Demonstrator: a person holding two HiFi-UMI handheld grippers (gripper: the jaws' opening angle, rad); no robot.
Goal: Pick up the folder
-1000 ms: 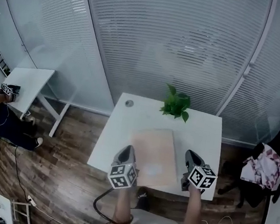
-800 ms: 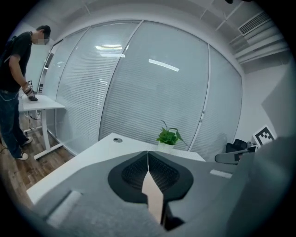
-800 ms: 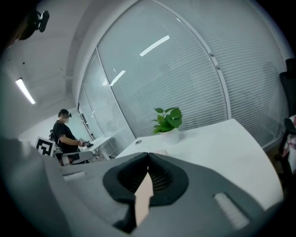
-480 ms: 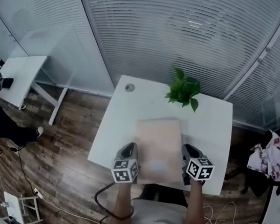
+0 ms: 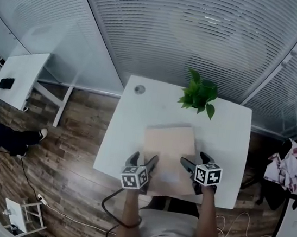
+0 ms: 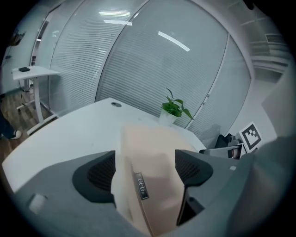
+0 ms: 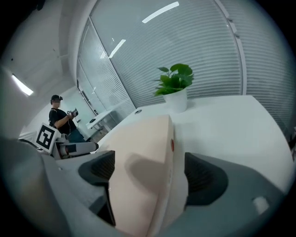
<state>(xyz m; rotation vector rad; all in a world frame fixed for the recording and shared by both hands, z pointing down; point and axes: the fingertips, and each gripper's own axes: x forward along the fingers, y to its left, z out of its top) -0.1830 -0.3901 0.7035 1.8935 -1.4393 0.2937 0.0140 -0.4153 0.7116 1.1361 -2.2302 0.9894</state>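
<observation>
My left tool [image 5: 142,160] and my right tool [image 5: 193,161] both have their jaws spread wide. Each straddles a corner of the folder [image 5: 168,151] without pinching it, so neither has hold of anything yet. The folder lies flat on the table [image 5: 131,121], on my side of the plant [image 5: 198,97], and the edge farthest from the plant is the one that sits between my jaws.

I think the main risk is closing unevenly. If one tool bites before the other, the folder may pivot on the table and slide out of the open jaws on the other side. It looks thick and smooth-faced, and I only reach its end farthest from the plant. A shallow bite there could let it slip or sag towards the plant as I lift.

The metal tag on its spine sits right by my left pads. Clamping on that instead of the cover would give a poorer hold.

If I push forward while closing, the folder could shove into the plant pot and tip it.
</observation>
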